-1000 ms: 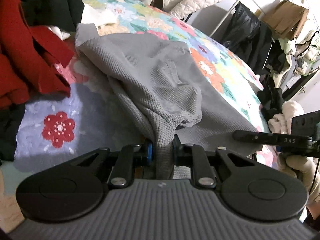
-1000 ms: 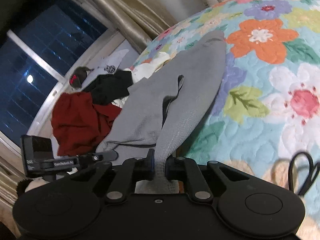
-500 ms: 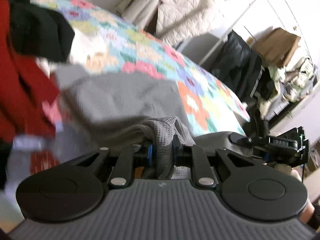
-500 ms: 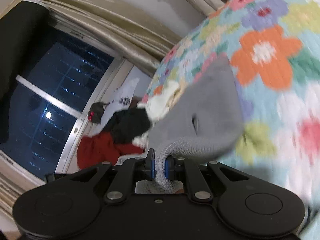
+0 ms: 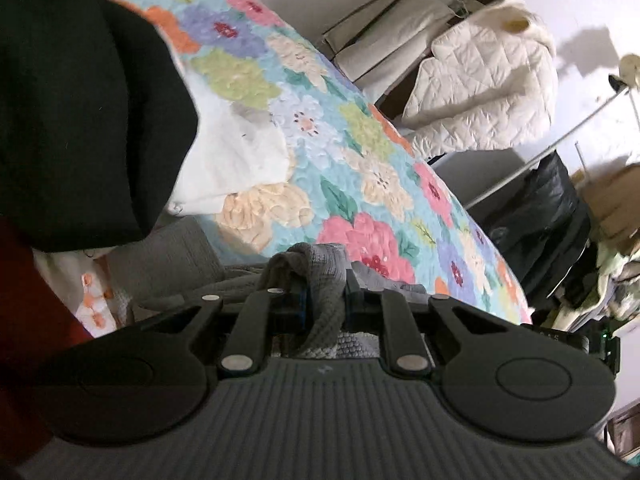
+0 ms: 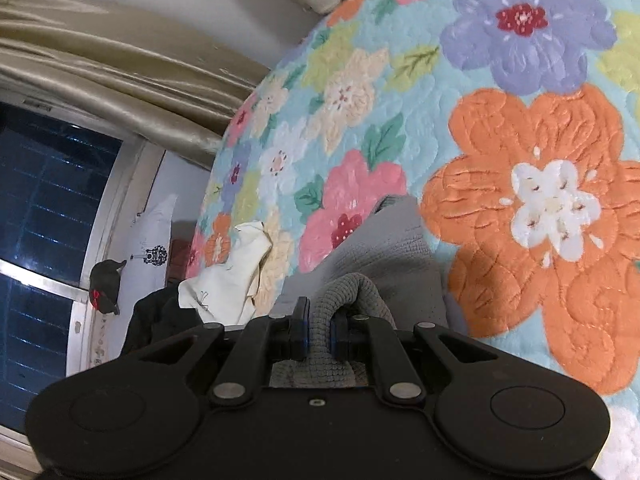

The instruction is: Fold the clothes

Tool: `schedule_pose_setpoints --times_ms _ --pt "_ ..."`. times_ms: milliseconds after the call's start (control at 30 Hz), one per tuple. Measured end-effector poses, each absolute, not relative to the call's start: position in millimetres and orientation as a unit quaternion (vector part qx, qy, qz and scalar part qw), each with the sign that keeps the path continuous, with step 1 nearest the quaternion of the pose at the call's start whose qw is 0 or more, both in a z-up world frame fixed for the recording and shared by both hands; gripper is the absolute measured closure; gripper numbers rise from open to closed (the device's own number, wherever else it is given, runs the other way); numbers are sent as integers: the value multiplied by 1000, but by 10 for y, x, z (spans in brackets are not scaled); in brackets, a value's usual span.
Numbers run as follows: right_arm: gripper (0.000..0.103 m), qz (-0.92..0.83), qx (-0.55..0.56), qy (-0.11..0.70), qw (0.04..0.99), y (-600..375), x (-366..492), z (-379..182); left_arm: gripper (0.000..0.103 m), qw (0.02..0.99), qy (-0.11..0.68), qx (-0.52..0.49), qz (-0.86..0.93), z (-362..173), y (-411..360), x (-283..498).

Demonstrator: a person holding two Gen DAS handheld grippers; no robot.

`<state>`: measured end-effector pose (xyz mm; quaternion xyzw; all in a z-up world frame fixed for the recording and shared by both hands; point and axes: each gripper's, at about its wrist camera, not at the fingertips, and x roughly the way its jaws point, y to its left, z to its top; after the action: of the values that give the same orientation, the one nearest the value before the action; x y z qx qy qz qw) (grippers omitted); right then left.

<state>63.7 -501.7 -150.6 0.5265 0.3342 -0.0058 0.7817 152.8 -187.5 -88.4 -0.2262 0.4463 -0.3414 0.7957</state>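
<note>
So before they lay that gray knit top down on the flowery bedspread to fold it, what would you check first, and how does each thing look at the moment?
1. Left gripper shut on the gray knit top: ok.
2. Right gripper shut on the same top: ok, the knit bunches between its fingers.
3. Bare floral quilt ahead of the right gripper: ok.
4. Space on the left side: not ok, a black garment and a white cloth lie close by.
5. Top hanging flat, no twist: cannot tell, most of it is hidden below the grippers.
</note>
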Motion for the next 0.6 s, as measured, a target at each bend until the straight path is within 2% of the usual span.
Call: schedule_pose_setpoints --times_ms 100,233,300,333,433,500,567,600 --pt "86 12 543 325 774 -5051 638 -1531 86 783 455 -249 -342 -998 -1805 1598" --pt "56 25 558 278 782 -5082 528 -1494 85 769 445 -288 -358 -1054 -1714 1655" --pt "54 40 573 210 791 -5117 403 -1454 85 766 428 -312 -363 -1026 -1677 1649" --pt "49 48 584 180 790 -5134 341 -1453 85 772 420 -307 -366 -997 -1693 1634" --pt "46 43 561 155 812 -5078 200 -1410 84 805 383 -255 -374 -852 -1804 1518" --pt "46 32 514 171 840 -4969 146 -1359 77 826 356 -220 -378 -751 -1875 1425" --pt "46 17 455 191 869 -4818 85 -1303 62 846 314 -218 -371 -650 -1836 1344" --pt "46 9 430 194 882 -4750 38 -1276 62 852 301 -211 -373 -595 -1815 1331"
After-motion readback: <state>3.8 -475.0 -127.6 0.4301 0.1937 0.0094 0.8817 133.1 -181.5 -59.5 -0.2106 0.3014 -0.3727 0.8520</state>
